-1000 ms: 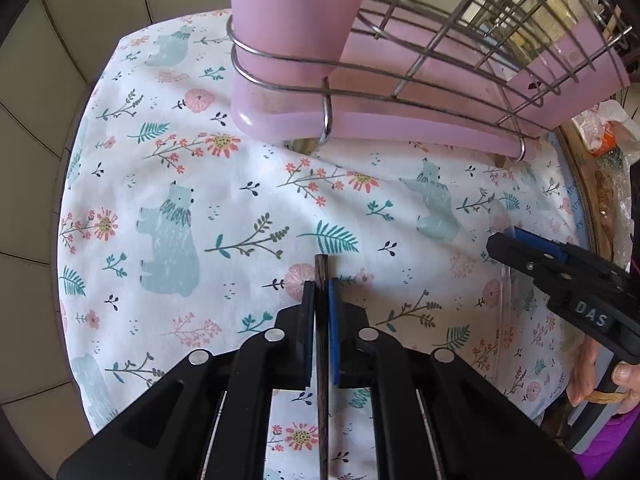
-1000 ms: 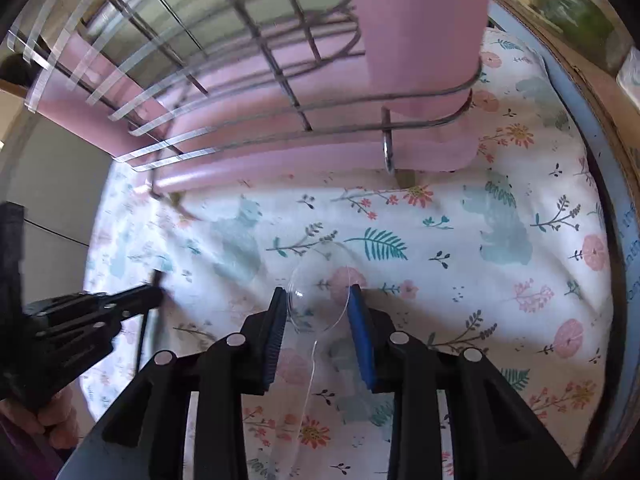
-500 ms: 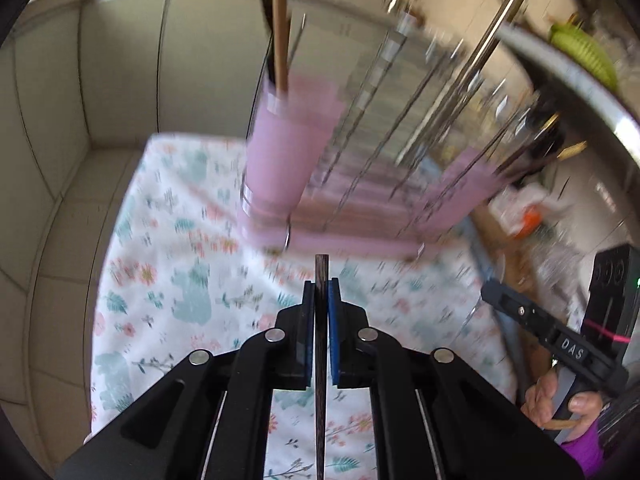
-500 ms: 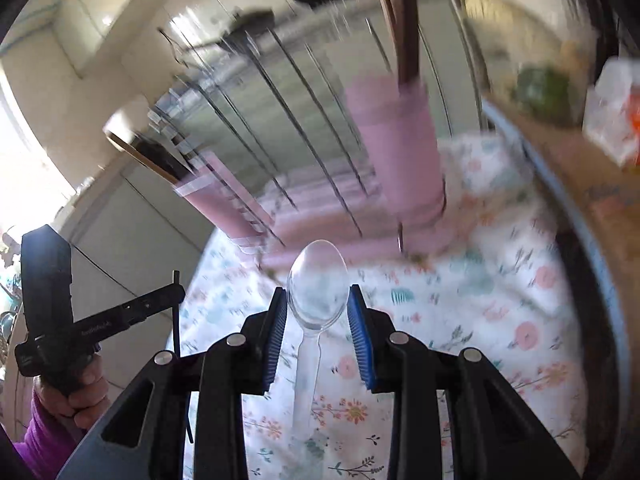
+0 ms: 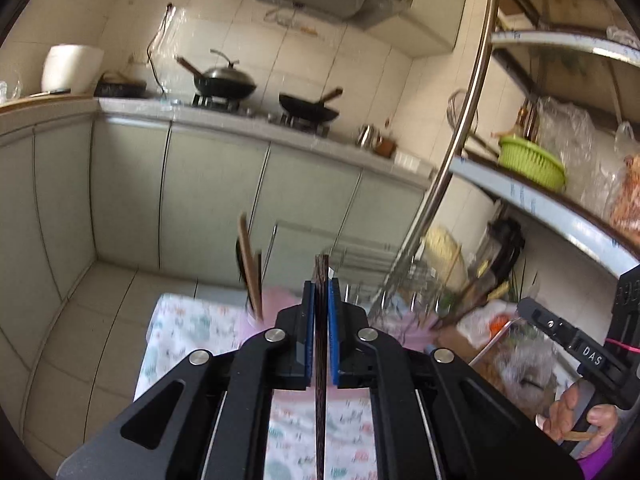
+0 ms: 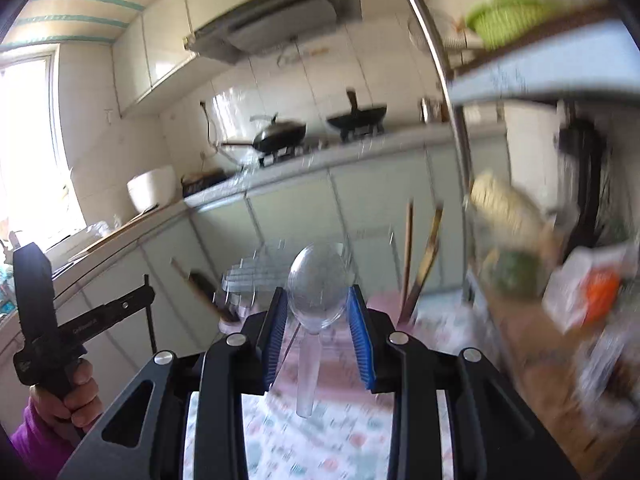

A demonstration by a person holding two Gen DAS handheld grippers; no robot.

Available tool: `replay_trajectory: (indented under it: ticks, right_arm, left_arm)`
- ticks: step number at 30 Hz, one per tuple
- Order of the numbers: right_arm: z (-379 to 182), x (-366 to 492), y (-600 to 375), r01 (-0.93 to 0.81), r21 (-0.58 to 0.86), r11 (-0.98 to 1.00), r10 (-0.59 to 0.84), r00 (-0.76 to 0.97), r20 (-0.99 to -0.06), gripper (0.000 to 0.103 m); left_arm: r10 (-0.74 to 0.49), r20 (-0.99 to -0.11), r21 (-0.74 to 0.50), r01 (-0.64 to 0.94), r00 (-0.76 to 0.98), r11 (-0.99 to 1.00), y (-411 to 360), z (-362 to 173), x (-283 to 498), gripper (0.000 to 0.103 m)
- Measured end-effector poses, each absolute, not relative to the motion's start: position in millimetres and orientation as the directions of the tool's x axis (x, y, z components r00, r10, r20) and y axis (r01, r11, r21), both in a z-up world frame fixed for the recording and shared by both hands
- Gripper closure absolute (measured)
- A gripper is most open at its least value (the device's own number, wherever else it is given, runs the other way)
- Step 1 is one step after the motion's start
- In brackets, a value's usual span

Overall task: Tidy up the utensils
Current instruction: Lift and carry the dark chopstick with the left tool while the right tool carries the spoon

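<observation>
My left gripper (image 5: 321, 292) is shut on a dark wooden chopstick (image 5: 321, 380) that runs upright between its blue pads, high above the floral cloth (image 5: 188, 332). My right gripper (image 6: 319, 304) is shut on a clear plastic spoon (image 6: 316, 284), bowl up between the pads. Below and ahead, the pink utensil cup (image 5: 276, 300) holds wooden utensils (image 5: 249, 264), beside the wire dish rack (image 5: 360, 256). In the right wrist view the same utensils (image 6: 420, 264) stand in the pink cup (image 6: 384, 304). Each gripper shows in the other's view: the right one (image 5: 532, 312), the left one (image 6: 148, 288).
A curved steel pole (image 5: 460, 128) and shelves with a green basket (image 5: 532, 160) stand on the right. Bags and clutter (image 6: 592, 292) lie beside the cloth. A counter with pans (image 5: 228, 80) and cabinets (image 5: 200, 200) runs behind.
Both grippers have lifted and tilted up from close to the cloth to well above the rack. The view now takes in the kitchen. The chopstick and spoon stay gripped.
</observation>
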State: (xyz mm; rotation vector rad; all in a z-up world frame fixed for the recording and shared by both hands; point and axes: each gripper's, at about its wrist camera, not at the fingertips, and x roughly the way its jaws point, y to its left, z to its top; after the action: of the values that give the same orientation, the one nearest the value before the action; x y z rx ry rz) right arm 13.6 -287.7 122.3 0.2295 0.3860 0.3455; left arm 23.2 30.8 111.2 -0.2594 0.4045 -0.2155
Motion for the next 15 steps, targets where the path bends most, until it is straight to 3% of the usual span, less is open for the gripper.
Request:
replay_trajectory:
  ticks: [6,15]
  right_arm:
    - [153.5,33.6,-284.3,-0.241,0.197,0.950,0.289,0.919,-0.267,0.073]
    - [149.7,70.6,-273.1,-0.157,0.077,0.985,0.173,0.948,-0.267,0.073]
  left_arm:
    - [-0.201,-0.259,-0.260,0.132,0.945,0.956,24.9,141.9,45.0,0.098]
    - [-0.106,-0.115,-0.220,0.079,0.988,0.972,18.5,149.2,77.6,0.098]
